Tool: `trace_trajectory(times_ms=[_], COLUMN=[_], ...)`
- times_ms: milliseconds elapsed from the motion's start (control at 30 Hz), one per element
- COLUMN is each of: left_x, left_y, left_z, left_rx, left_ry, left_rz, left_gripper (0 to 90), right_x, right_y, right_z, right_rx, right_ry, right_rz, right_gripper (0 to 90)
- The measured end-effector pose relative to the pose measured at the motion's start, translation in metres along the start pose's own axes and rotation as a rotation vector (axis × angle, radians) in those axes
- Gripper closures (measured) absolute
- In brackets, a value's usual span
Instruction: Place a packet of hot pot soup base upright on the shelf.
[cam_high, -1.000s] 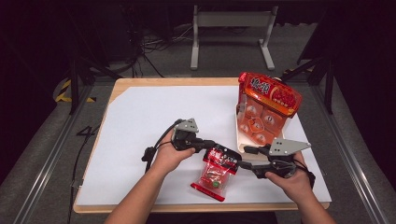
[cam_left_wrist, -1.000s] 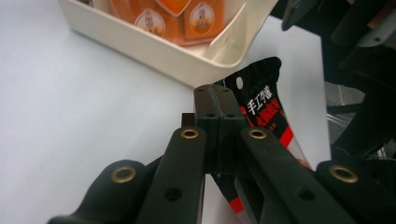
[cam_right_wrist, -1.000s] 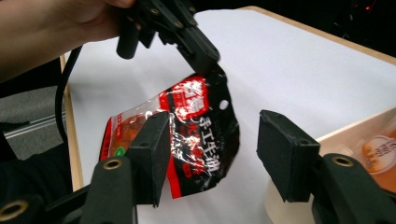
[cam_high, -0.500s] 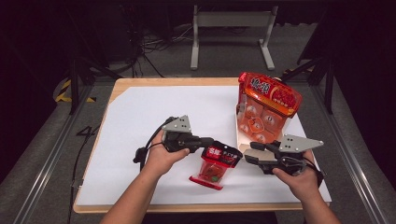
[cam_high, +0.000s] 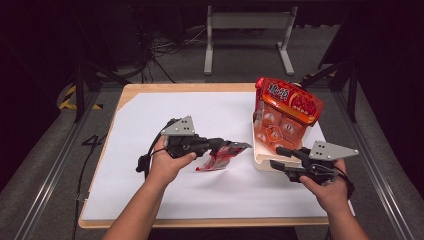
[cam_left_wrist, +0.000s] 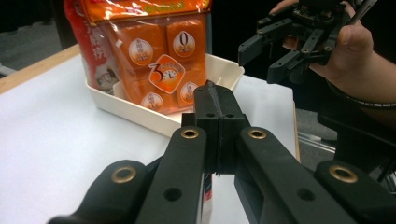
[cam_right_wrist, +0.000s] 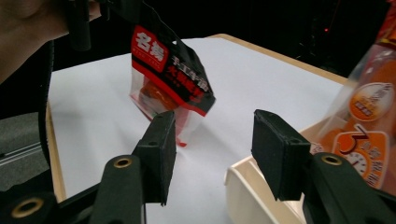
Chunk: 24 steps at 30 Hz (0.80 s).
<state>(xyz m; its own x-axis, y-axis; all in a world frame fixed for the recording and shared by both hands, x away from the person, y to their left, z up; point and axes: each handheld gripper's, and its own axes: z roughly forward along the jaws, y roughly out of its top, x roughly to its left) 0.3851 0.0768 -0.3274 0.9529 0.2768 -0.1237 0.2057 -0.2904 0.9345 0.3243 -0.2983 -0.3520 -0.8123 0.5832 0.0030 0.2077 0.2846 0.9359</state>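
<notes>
The left claw (cam_high: 227, 146) is clamping its jaws together on the top edge of a small red pouch (cam_high: 222, 157). The pouch is hanging from the jaw tips, tilted, with its lower end just above or brushing the white sheet (cam_high: 150, 125); which of the two cannot be told. In the left gripper view the left claw's jaws are sitting pressed flat against each other, and a strip of the pouch is showing just beneath them. The left hand (cam_high: 167, 162) is gripping the claw body from behind.

The right claw (cam_high: 277, 157) is holding its jaws apart with nothing between them, and they have just been closing. In the right gripper view the pouch (cam_right_wrist: 170, 79) is hanging beyond the tip of the left-hand jaw, clear of both pads. The right hand (cam_high: 325, 187) is holding this claw near the table's front edge.

Just beside the right claw's jaw tips, a cream tray (cam_high: 261, 156) is resting on the sheet. A large orange snack bag (cam_high: 285, 112) is standing upright in the tray, leaning against its far wall. In the left gripper view the bag (cam_left_wrist: 159, 56) and tray (cam_left_wrist: 135, 114) are lying straight ahead of the clamped jaws, and the right claw (cam_left_wrist: 268, 56) is hovering beyond them.

The sheet is covering a wooden tabletop (cam_high: 200, 87).
</notes>
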Motion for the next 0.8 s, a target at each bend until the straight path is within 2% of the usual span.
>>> trace_trajectory(times_ms=[233,467,800], left_x=[0.004,0.005,0.006], left_y=[0.005,0.014,0.026], left_z=[-0.004,-0.005,-0.005], left_rx=[-0.014,-0.025,-0.051], left_ry=[0.009,0.013,-0.005], left_rz=[0.000,0.017,0.034], left_gripper=[90.0,90.0,90.0], right_x=[-0.008,-0.013,-0.018], right_y=[-0.003,-0.007,-0.011], right_z=[-0.014,-0.028,-0.042], right_rx=[-0.017,-0.032,-0.054], right_ry=[-0.044,-0.082,-0.117], right_rz=[0.020,0.036,0.052], right_gripper=[50.1,50.2,50.4])
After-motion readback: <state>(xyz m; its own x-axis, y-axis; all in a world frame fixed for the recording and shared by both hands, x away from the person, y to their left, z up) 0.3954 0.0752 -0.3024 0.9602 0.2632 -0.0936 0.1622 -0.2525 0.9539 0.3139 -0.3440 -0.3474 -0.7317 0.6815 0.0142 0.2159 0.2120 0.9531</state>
